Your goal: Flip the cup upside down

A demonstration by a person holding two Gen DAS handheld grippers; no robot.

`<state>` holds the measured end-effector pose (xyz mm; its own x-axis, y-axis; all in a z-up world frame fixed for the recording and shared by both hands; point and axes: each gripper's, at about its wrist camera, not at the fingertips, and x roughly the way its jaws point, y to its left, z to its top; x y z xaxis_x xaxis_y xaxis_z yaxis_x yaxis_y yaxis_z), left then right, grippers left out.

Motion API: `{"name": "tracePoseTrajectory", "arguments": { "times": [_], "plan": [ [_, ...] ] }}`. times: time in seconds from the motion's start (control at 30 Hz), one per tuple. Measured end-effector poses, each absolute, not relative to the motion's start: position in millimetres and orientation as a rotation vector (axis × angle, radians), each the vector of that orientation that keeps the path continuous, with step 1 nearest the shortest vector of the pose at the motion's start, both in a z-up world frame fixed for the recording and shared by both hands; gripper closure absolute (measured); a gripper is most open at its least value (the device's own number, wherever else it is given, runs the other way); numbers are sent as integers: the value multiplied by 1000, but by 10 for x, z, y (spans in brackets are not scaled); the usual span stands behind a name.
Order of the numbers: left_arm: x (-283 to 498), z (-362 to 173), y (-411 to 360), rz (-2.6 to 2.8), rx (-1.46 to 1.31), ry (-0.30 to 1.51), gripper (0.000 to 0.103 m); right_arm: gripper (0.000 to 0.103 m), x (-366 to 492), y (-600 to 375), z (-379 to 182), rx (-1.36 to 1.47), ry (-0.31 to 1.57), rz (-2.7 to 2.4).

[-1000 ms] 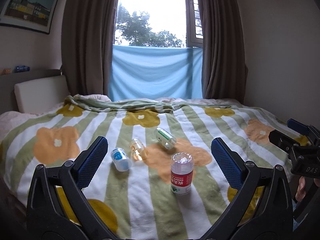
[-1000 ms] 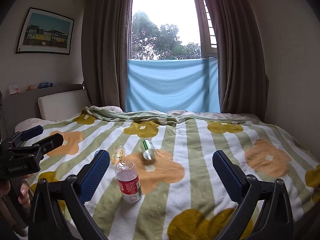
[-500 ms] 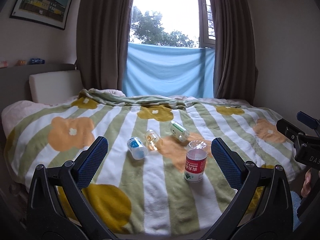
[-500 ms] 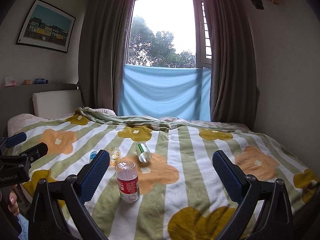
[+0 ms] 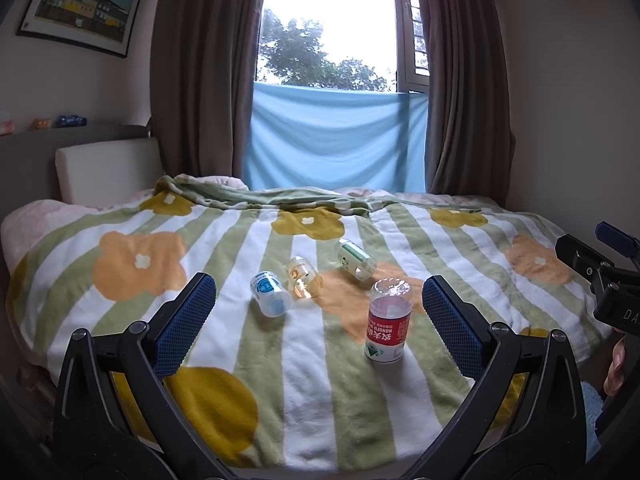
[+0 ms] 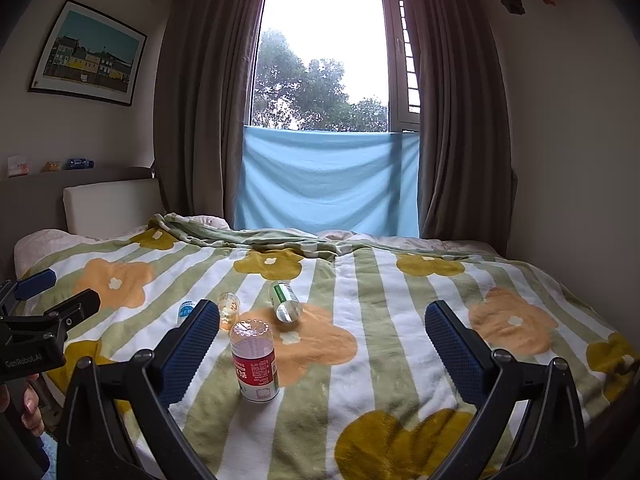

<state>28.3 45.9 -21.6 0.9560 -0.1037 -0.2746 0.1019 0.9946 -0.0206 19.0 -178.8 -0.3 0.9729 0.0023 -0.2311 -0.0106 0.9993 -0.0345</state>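
Both grippers level, jaws apart

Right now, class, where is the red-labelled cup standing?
In the left wrist view, the red-labelled cup stands inverted on the blanket, right of centre, nearest the camera, just in front of the green-labelled cup.

Bed blanket (image 5: 312, 380) fills lower half of both views. Four cups on it, mid-frame. Upright cup (image 5: 387, 320) stands nearest, right of centre in the left wrist view, left of centre (image 6: 254, 360) in the right wrist view. Behind it three cups lie on their sides in a row: left cup (image 5: 271, 294), middle cup (image 5: 303, 283), far-right cup (image 5: 355, 260), none touching. Window (image 5: 332, 40) top centre, cloth (image 5: 336, 136) hangs below it, behind the bed. Picture (image 5: 82, 4) upper left, headboard cushion (image 5: 108, 168) below it.
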Motion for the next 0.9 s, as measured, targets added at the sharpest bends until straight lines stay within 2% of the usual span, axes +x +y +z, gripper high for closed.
{"name": "tracePoseTrajectory", "arguments": {
  "times": [0.9],
  "plan": [
    [290,-209,380,-108,16,277,0,0,187,-1845,-34,-18,247,-6]
  ]
}}
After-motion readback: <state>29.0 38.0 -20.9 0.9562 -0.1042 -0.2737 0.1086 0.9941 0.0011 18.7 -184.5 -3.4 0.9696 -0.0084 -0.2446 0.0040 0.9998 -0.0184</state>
